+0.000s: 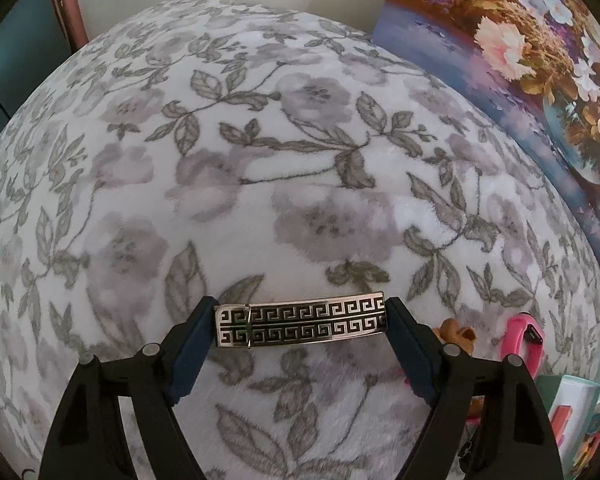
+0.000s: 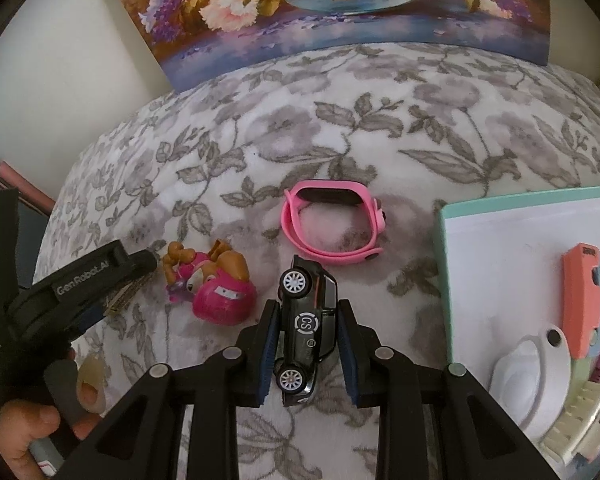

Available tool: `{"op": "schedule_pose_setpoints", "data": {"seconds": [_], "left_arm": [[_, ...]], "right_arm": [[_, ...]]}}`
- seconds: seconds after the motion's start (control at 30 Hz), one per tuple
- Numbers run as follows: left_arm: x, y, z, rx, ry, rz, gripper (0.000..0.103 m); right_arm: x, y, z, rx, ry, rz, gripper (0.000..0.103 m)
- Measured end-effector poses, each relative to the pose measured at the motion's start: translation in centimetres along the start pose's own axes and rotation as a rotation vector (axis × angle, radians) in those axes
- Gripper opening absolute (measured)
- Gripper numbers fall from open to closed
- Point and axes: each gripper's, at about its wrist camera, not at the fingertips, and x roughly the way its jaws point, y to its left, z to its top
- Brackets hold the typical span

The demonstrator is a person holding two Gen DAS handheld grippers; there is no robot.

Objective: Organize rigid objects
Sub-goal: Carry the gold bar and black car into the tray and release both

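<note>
My left gripper (image 1: pixel 300 322) is shut on a flat silver clip with a black key pattern (image 1: pixel 300 323), held endwise between its blue pads above the flowered blanket (image 1: pixel 260 160). My right gripper (image 2: pixel 309 324) is shut on a black toy car (image 2: pixel 306 320), which lies on its side between the pads. A pink smart band (image 2: pixel 332 220) lies just beyond the car. A pink and brown pup toy (image 2: pixel 212 284) lies to its left. The left gripper also shows in the right wrist view (image 2: pixel 112 280), at the left, held by a hand.
A white box with a mint rim (image 2: pixel 500 240) sits at the right and holds an orange case (image 2: pixel 582 300), a white holder (image 2: pixel 528 368) and other items. A flower painting (image 2: pixel 340 8) leans against the wall at the back. The pink band (image 1: pixel 526 340) shows right of the left gripper.
</note>
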Motion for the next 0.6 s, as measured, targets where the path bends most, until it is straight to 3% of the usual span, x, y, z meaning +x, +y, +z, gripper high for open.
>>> {"op": "schedule_pose_setpoints", "data": {"seconds": [0.23, 0.6], "left_arm": [[-3.7, 0.4, -1.1, -0.019, -0.025, -0.026, 0.084], [-10.0, -1.4, -4.2, 0.070, -0.107, -0.038, 0.084]], "right_arm": [[-2.7, 0.0, -0.7, 0.000, -0.022, 0.004, 0.030], [-7.7, -1.4, -3.1, 0.032, -0.056, 0.004, 0.030]]}}
